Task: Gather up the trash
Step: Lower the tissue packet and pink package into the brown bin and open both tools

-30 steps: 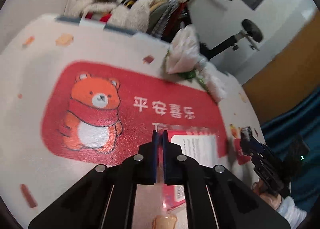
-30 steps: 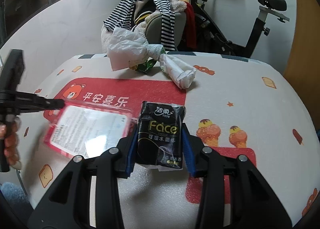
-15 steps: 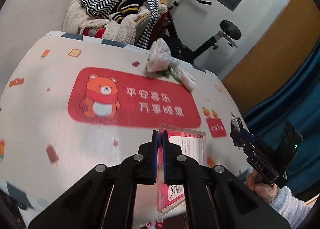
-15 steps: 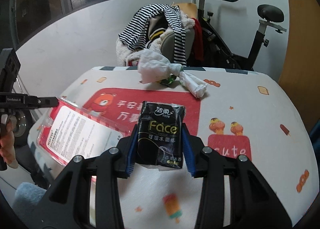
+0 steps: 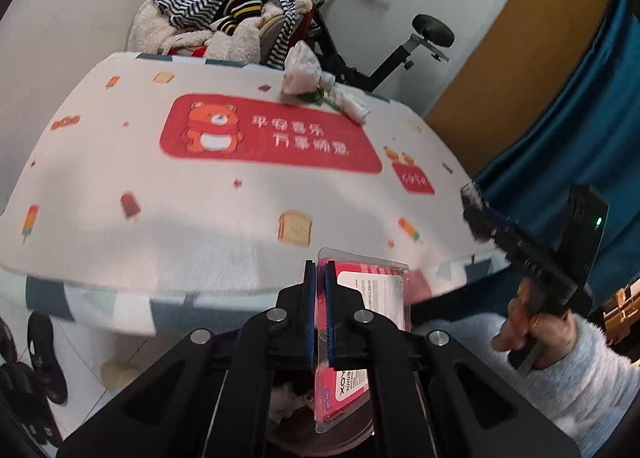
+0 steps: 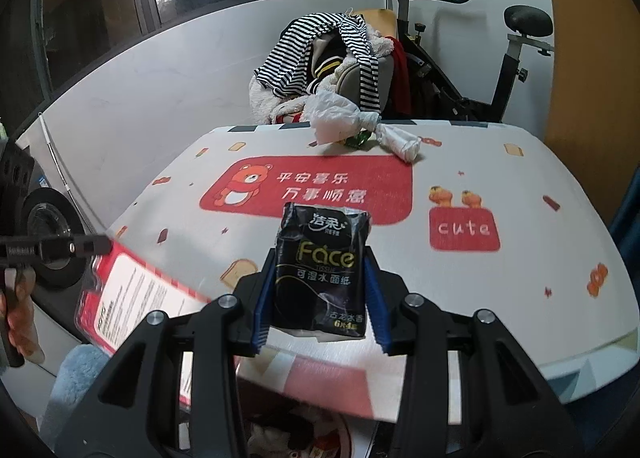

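Observation:
My left gripper [image 5: 319, 282] is shut on the edge of a flat red and white plastic package [image 5: 370, 298], held off the near edge of the table [image 5: 200, 225]. In the right wrist view that package [image 6: 132, 294] hangs at the left from the left gripper [image 6: 96, 246]. My right gripper [image 6: 318, 290] is shut on a black tissue pack [image 6: 322, 270] printed "Face", above the table's near edge. A crumpled white plastic bag [image 6: 340, 119] with a green wrapper lies at the far edge of the table [image 6: 480, 298]. Below both grippers a bin with scraps [image 6: 288, 434] shows partly.
A chair piled with striped clothes [image 6: 328, 53] and an exercise bike [image 6: 500, 69] stand behind the table. A blue curtain [image 5: 560, 129] hangs at the right. A person's hand in a pale sleeve [image 5: 560, 354] holds the right gripper [image 5: 520, 242]. Black shoes [image 5: 44, 350] lie on the floor.
Both grippers have pulled back from the table toward its near edge and risen a little, each still carrying its item. The table now looks farther away, and the bin has come into view below.

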Available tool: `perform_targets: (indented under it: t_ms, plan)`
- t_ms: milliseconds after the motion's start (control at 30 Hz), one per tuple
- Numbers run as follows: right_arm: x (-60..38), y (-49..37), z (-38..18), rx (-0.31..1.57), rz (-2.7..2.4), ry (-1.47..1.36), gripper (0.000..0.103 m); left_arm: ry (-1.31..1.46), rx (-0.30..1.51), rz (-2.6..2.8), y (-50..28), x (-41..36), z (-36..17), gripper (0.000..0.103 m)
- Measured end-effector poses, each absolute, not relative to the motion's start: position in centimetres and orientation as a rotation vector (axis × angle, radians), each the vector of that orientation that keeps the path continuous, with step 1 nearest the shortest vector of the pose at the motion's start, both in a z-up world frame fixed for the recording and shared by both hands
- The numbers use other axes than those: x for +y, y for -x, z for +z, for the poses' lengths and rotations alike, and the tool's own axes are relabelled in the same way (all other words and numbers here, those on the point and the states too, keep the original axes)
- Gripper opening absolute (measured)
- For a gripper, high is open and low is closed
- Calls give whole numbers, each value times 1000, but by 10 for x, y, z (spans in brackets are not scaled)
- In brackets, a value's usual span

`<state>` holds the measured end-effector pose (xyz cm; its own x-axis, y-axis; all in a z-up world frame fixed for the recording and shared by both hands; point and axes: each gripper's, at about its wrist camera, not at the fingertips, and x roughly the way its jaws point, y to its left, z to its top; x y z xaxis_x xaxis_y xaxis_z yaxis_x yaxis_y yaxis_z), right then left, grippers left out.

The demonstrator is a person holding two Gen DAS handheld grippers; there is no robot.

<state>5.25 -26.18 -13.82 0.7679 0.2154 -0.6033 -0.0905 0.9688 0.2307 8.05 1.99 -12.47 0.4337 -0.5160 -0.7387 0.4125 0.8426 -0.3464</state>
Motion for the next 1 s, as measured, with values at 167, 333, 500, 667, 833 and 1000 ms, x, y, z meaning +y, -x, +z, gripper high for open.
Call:
perform_targets:
  t_ms: [167,333,500,667,833,1000]
  plan:
    - [-255,-36,-141,684,170,-196,42,44,971,-571,-56,23,-143,5]
    - [-251,-25,-146,698,180,-195,42,-16,1013,-551,-44,20,-172,5]
    - [-249,-17,-155,717,184,-205,42,-40,1078,-552,-42,5,-207,5]
    - [-246,-9,-163,737,182,-209,42,52,1135,-615,-44,-1,-234,37]
    - [-245,-2,-171,756,181,-220,42,163,1071,-595,-40,5,-232,65]
    - [-235,7,-184,777,190,-220,42,166,968,-505,-29,16,-216,83]
